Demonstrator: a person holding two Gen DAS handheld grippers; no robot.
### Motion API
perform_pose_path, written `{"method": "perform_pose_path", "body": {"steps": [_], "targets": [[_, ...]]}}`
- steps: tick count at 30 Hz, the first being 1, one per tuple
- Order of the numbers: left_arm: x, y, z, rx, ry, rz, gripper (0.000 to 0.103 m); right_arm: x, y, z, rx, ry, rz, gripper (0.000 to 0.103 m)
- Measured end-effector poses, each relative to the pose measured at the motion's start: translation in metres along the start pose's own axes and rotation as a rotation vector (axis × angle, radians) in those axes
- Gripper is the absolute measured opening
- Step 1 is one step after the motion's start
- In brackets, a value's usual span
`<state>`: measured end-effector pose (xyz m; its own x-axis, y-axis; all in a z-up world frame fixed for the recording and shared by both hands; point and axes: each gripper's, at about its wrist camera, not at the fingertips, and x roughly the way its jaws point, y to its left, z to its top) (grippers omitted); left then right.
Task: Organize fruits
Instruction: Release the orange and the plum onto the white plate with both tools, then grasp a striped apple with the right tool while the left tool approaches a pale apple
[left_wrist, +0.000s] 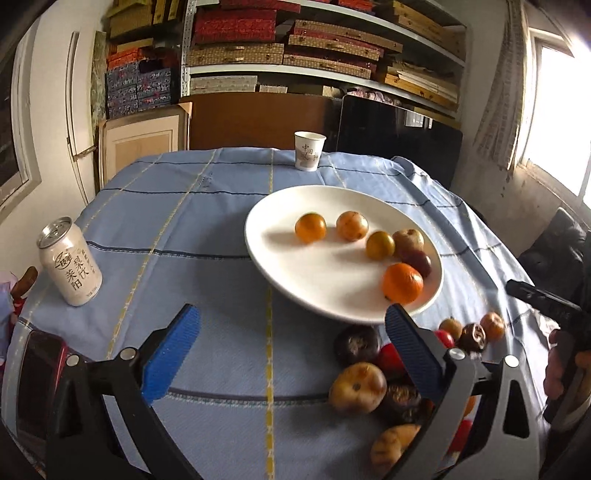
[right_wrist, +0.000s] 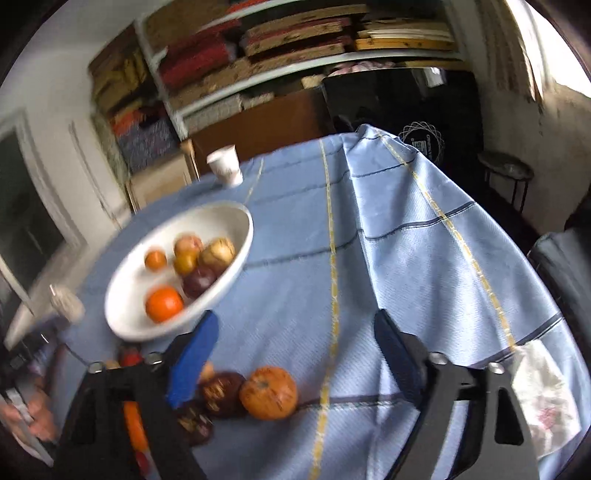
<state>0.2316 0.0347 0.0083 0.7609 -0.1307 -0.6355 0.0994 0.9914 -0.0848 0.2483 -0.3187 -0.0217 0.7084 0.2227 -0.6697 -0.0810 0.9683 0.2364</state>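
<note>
Left wrist: blue tablecloth (left_wrist: 221, 266) (shelves (left_wrist: 325, 66) behind).

Place: a lived-in room of a home, used also for storage.
Table: covered with a blue checked tablecloth (left_wrist: 207, 229), set with a white plate (left_wrist: 280, 254) of fruit, a drink can (left_wrist: 70, 262) and a paper cup (left_wrist: 309, 150).
Back wall: metal shelves (left_wrist: 325, 70) stacked with flat woven and red boxes.
Side: a window (left_wrist: 557, 122) with a curtain, daylight coming in.
</note>
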Motion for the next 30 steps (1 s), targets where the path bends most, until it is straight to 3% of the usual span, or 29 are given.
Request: {"method": "perform_pose_path", "body": {"steps": [5,8,12,15,19,23,27,30], "targets": [[-0.006,0.004,-0.011,-0.002,0.015,-0.021,0.098,-0.009,0.01,-0.012,-0.197,0.045,0.039,0.073],[-0.005,0.007,-0.013,-0.015,0.026,-0.027,0.098,-0.005,0.009,-0.021,-0.246,0.097,0.05,0.073],[-0.006,0.009,-0.016,-0.014,0.033,-0.028,0.098,0.006,0.017,-0.031,-0.316,0.165,0.042,0.06],[-0.007,0.007,-0.017,-0.006,0.031,-0.021,0.098,0.007,0.025,-0.033,-0.357,0.159,0.05,0.059],[-0.007,0.005,-0.017,0.005,0.031,-0.019,0.098,0.01,0.033,-0.034,-0.399,0.143,0.037,0.059],[-0.008,0.002,-0.017,0.02,0.028,-0.019,0.098,0.011,0.033,-0.032,-0.402,0.145,0.056,0.053],[-0.009,0.001,-0.017,0.024,0.026,-0.02,0.098,0.012,0.029,-0.031,-0.384,0.153,0.08,0.04],[-0.01,0.002,-0.017,0.018,0.024,-0.019,0.098,0.013,0.026,-0.029,-0.363,0.157,0.089,0.04]]}}
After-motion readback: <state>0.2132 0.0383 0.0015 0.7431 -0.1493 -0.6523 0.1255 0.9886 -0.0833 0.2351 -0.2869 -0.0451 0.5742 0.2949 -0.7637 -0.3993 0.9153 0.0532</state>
